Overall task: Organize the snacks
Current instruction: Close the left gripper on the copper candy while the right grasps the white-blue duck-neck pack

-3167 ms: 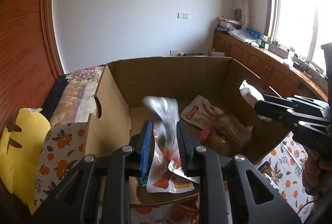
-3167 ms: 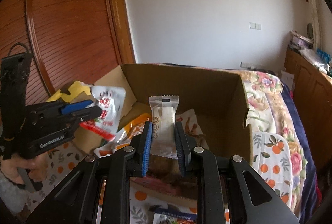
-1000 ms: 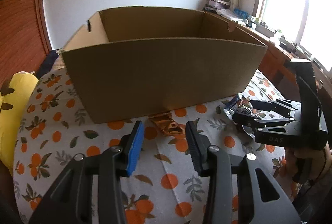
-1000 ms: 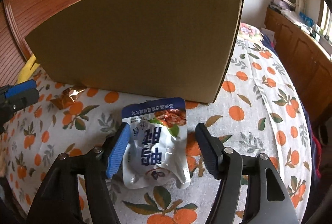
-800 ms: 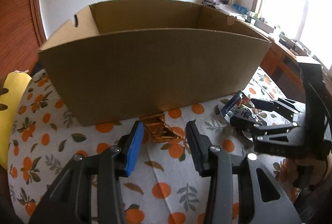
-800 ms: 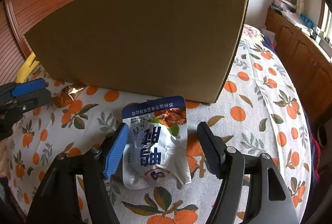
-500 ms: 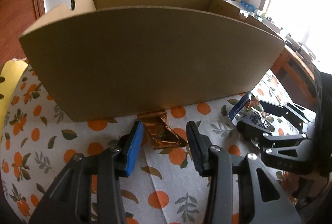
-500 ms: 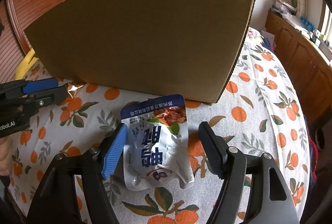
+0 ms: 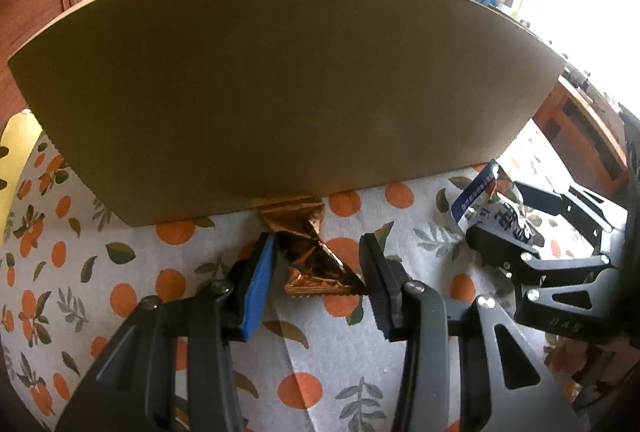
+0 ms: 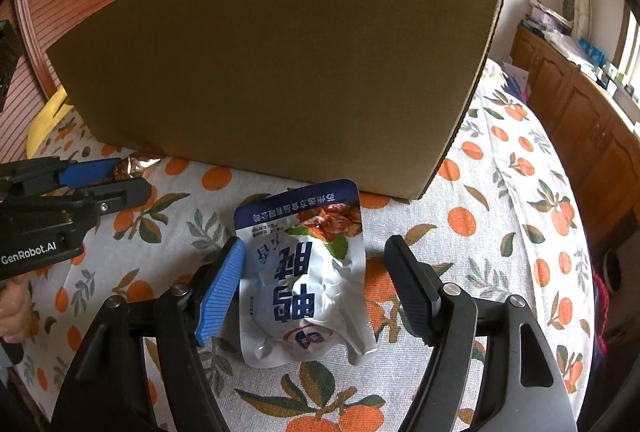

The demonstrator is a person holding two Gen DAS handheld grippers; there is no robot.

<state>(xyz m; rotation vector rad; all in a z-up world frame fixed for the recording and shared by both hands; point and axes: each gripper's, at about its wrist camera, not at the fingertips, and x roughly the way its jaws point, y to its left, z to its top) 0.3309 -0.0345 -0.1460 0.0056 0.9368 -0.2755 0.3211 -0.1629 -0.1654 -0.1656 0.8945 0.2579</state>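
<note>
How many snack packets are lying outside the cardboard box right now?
2. A copper foil packet lies between the open left tongs; a white-and-blue pouch lies between the open right tongs. The box hides its contents.

Count: 1 cardboard box (image 9: pixel 280 72), 2 snack packs outside it – 1 copper foil wrapper (image 9: pixel 308 256), 1 white-blue pouch (image 10: pixel 304 276); 2 grippers – left gripper (image 9: pixel 316 272), right gripper (image 10: pixel 316 276); 1 orange-print cloth (image 10: pixel 500 192)
</note>
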